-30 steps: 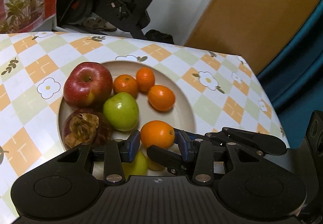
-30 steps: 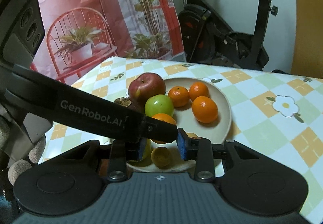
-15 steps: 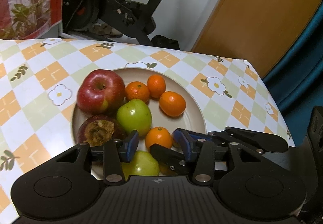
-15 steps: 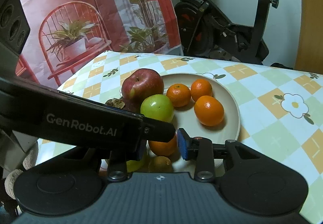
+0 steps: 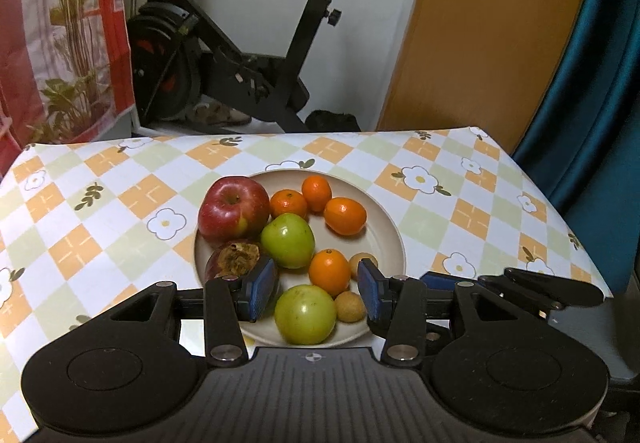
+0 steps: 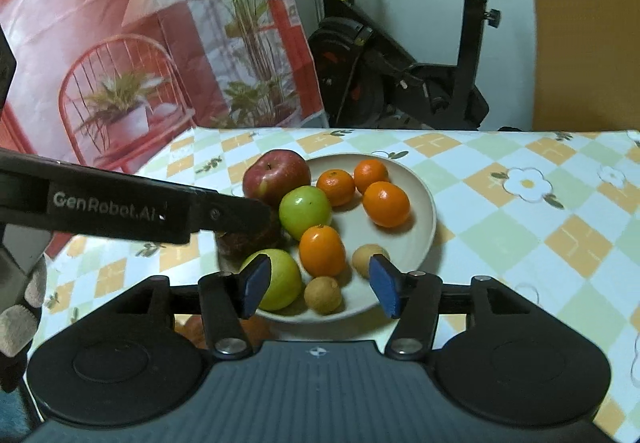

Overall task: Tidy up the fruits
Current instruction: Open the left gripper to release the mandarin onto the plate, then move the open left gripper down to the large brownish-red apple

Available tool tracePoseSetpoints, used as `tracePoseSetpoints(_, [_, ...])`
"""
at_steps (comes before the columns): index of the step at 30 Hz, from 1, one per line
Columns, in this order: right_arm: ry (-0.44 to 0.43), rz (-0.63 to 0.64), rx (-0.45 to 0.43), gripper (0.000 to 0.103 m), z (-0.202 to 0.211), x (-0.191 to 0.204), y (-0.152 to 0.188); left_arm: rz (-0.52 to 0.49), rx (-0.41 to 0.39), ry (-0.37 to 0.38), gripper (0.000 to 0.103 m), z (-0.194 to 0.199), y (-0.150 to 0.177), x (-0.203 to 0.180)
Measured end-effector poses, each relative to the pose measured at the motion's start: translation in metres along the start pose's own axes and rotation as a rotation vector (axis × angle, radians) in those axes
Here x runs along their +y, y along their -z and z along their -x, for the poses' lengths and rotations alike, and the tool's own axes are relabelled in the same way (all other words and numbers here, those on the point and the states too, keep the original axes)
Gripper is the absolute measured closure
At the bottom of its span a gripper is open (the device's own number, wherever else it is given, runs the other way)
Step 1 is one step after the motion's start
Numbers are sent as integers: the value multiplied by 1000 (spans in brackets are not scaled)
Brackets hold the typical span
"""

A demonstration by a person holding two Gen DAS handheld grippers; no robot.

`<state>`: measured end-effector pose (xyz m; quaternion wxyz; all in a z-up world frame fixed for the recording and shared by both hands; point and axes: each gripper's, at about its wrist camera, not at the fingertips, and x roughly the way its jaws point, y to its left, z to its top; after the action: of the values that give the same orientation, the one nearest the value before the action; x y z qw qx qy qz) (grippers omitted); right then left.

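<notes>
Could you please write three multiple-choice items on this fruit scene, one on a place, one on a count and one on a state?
1. Where does the red apple lie on the plate, seen from the left wrist camera?
A. at the far left
B. at the near right
C. off the plate, on the tablecloth

2. How many green fruits are on the plate?
A. one
B. two
C. four

3. What is the left gripper holding?
A. an orange fruit
B. the red apple
C. nothing

Answers:
1. A: the apple sits at the far left rim, beside the green fruit and behind the shrivelled dark fruit.
2. B: one green fruit lies mid-plate, and a second at the near edge.
3. C: its blue pads stand apart above the plate and press on no fruit.
</notes>
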<state>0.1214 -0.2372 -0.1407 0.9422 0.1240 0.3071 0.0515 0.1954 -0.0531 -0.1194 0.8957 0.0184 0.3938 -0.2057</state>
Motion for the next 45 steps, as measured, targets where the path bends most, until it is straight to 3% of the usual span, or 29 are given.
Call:
tracePoseSetpoints(6, [12,-21,-102,44,27,6,21,-35,-74,-52,54,20,16,-7])
tracePoseSetpoints(16, [3,-7,-238,41,48,8,58,12,-145,-80,54,41,47,-7])
tracePoseSetpoints(21, [-9,13,-220,39,43,10,70,16,-163,-108,54,46,60,-3])
tracePoseSetpoints(29, [-17,24,-226,39,43,12,76,116,-178,-136,54,60,67,28])
tracePoseSetpoints(33, [-37,51,-215,39,42,15,76,159,-170,-116,54,60,69,36])
tracePoseSetpoints(41, [-70,139,-172,39,30,31,79,112,-127,-56,54,47,75,19])
tracePoseSetpoints(45, [-81,156,-157,38,23,35,77,126,-106,-32,49,41,77,18])
